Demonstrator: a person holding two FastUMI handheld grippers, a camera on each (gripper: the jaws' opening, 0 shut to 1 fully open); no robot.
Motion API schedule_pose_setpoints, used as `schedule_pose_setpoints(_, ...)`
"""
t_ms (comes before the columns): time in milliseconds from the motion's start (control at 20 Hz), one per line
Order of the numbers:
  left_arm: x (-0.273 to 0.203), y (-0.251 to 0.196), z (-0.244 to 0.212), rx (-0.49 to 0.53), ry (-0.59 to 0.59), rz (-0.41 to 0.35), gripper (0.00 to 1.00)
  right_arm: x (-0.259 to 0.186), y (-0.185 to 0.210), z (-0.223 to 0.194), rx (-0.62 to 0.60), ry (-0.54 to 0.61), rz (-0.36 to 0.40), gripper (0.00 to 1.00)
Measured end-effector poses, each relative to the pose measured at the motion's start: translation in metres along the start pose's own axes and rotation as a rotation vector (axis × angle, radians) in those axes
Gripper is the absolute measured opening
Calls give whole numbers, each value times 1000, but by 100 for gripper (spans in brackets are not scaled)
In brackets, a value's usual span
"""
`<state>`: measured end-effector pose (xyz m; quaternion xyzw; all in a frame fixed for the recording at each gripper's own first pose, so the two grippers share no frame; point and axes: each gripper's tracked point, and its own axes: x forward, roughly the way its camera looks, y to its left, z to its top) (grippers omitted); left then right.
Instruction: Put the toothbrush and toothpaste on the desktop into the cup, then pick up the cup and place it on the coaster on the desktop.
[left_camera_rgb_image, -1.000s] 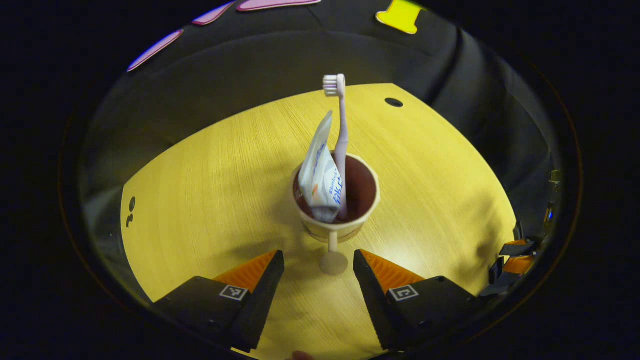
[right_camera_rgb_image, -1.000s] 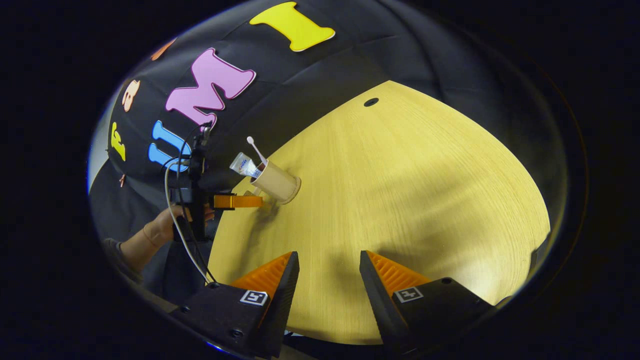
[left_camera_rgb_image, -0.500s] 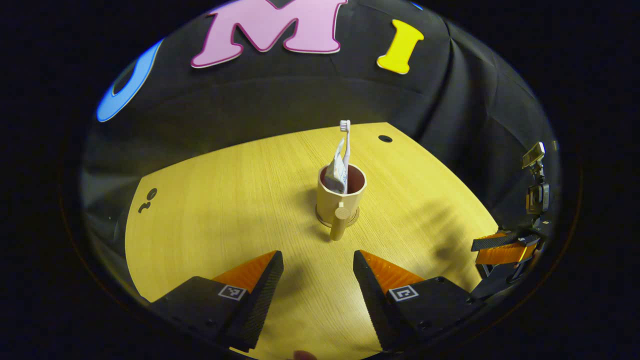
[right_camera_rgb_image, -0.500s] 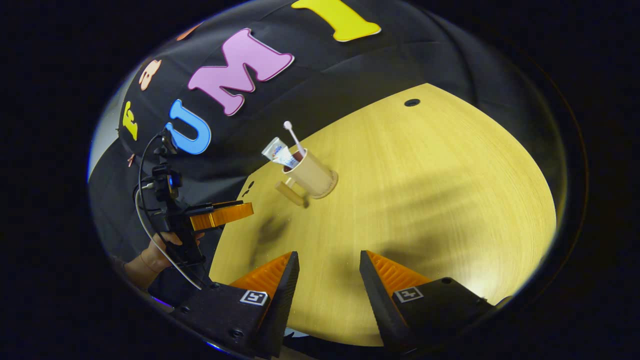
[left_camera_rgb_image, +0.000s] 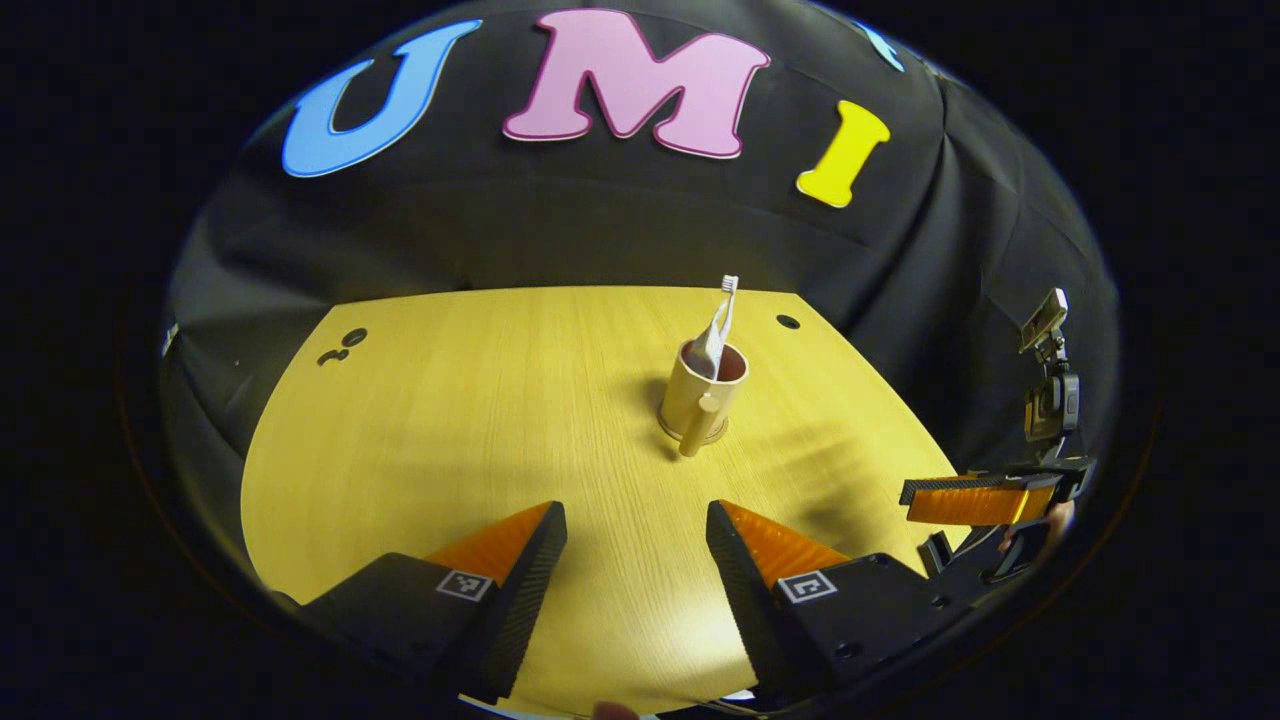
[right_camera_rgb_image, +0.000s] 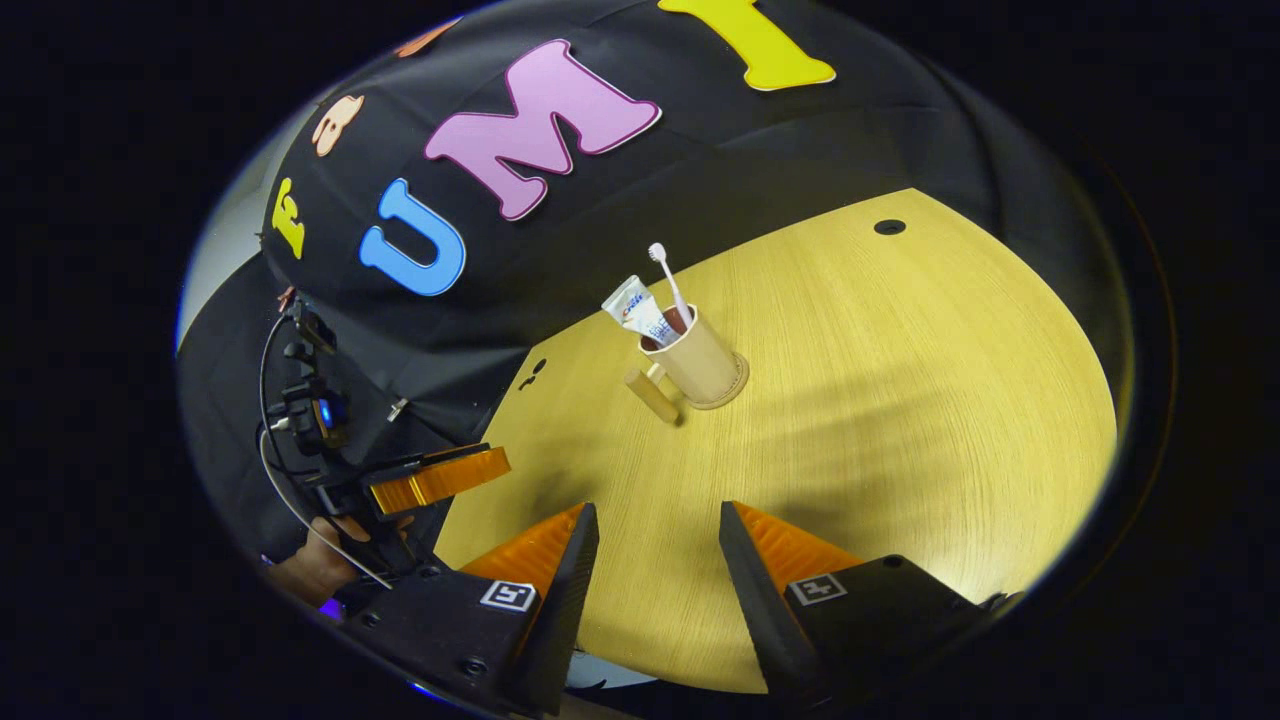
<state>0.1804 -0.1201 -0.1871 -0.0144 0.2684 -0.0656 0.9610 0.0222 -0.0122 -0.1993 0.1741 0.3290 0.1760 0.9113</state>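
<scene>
**Cup on coaster, both grippers empty**

Cup (left_camera_rgb_image: 702, 394) stands upright on the coaster (right_camera_rgb_image: 738, 385), w/ toothbrush (right_camera_rgb_image: 667, 279) & toothpaste (right_camera_rgb_image: 633, 307) leaning inside. Prob light, rigid, top-heavy w/ tall contents; the side handle (left_camera_rgb_image: 697, 434) facing the grippers looks the best hold, else the wall below the rim. Left gripper (left_camera_rgb_image: 636, 545) well short of cup: fingers wide apart, touching nothing. Right gripper (right_camera_rgb_image: 658, 550) likewise, spread wide, empty, well back from cup
</scene>
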Motion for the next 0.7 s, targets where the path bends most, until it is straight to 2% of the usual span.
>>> schedule_pose_setpoints(300,-29,21,-16,-90,-12,23,90,2,19,-4,-22,17,16,76)
schedule_pose_setpoints(350,-30,24,-21,-100,-9,24,84,3,23,-5,-26,20,19,76)
schedule_pose_setpoints(450,-34,30,-30,-111,-4,35,84,3,29,-7,-37,25,23,76)
schedule_pose_setpoints(500,-37,34,-35,-114,-3,41,92,3,31,-7,-44,26,25,76)
schedule_pose_setpoints(700,-49,42,-48,-120,2,44,92,3,42,-8,-70,28,31,76)
